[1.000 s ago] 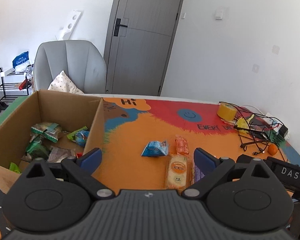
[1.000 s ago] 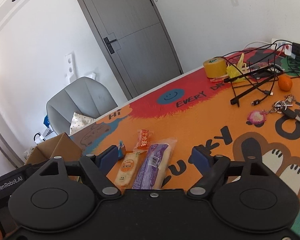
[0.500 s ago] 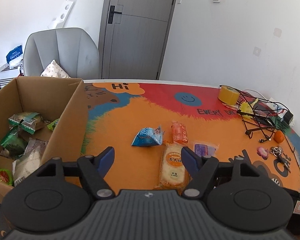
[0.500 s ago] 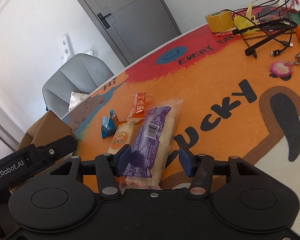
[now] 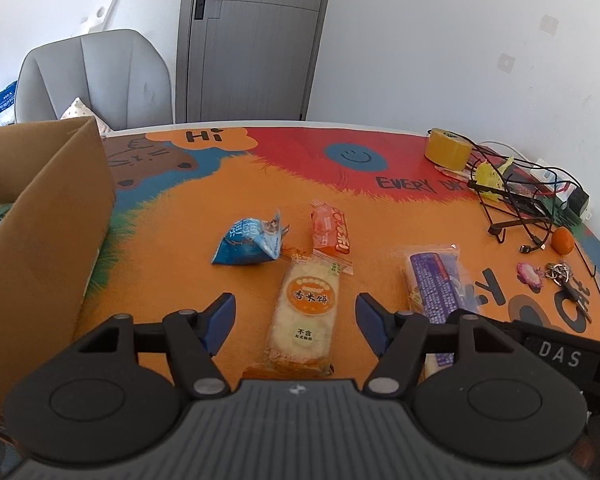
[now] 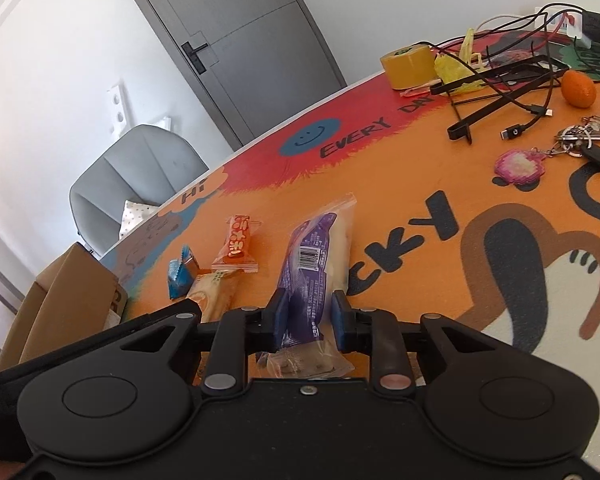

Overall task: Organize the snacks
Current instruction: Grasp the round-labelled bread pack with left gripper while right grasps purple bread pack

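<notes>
At left, the cardboard box [image 5: 48, 216] awaits; the left gripper [image 5: 296, 314], jaws just narrowed but clear, straddles the rice cracker pack [image 5: 306, 312], which should be centred before closing. At right, the right gripper [image 6: 308, 320], just closed, pinches the purple bread bag [image 6: 318, 264] on the mat, best lifted gently.

Count: four snack packs (blue pouch [image 5: 247, 243], orange packet [image 5: 331, 231], rice cracker [image 5: 306, 312], purple bun pack [image 5: 440, 280]), one cardboard box [image 5: 48, 240], one tape roll [image 5: 448, 151], one orange fruit [image 5: 562, 239], one keyring [image 6: 580, 140].
</notes>
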`<state>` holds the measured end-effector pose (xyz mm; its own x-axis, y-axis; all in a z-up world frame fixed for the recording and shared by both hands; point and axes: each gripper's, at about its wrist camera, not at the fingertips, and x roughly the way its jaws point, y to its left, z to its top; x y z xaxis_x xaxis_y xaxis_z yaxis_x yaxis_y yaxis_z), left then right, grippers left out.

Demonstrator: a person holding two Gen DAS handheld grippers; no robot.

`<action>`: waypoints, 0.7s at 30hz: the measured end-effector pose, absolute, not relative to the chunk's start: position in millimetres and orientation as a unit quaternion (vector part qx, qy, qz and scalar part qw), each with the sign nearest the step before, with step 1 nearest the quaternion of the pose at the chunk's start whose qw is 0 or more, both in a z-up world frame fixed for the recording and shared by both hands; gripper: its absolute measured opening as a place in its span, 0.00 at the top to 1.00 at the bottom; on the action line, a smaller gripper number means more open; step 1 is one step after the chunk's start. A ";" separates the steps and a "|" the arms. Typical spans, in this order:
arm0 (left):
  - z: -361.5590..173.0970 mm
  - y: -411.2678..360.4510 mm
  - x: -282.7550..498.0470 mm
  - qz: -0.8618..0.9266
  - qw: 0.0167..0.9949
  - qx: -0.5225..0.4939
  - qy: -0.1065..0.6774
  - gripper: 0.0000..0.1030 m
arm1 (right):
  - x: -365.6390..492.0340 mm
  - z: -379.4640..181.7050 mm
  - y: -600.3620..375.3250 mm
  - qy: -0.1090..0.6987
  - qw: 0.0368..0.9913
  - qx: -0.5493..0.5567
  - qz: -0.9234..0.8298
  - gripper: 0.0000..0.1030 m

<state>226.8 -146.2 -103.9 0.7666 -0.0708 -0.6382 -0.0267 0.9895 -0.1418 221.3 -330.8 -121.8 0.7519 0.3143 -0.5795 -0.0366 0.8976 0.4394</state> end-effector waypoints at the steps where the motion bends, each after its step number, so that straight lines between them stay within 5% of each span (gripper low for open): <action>1: -107.2 -147.5 228.6 -0.011 0.936 -0.070 0.344 0.37 | 221.2 -121.1 -332.1 0.339 0.914 0.204 0.093 0.71; 3: -113.7 -148.9 232.1 -0.011 0.933 -0.068 0.354 0.41 | 221.3 -119.3 -332.9 0.335 0.918 0.196 0.080 0.65; 5: -119.8 -147.7 233.4 -0.011 0.928 -0.071 0.365 0.54 | 221.9 -117.8 -330.2 0.328 0.924 0.184 0.071 0.42; 8: -119.5 -144.5 230.6 -0.011 0.930 -0.069 0.360 0.67 | 227.2 -118.9 -324.1 0.328 0.926 0.174 0.064 0.33; 10: -117.4 -138.9 229.0 -0.010 0.928 -0.079 0.363 0.68 | 231.0 -121.2 -318.3 0.330 0.927 0.166 0.063 0.31; 13: -112.4 -132.8 224.7 -0.006 0.931 -0.081 0.355 0.68 | 235.2 -124.7 -308.5 0.333 0.930 0.144 0.059 0.32; 16: -106.7 -129.1 221.4 -0.007 0.933 -0.086 0.350 0.68 | 235.5 -128.1 -300.3 0.333 0.936 0.109 0.041 0.62; 21: -95.7 -126.5 212.5 -0.011 0.938 -0.095 0.334 0.68 | 230.2 -123.9 -304.6 0.328 0.934 0.130 0.056 0.69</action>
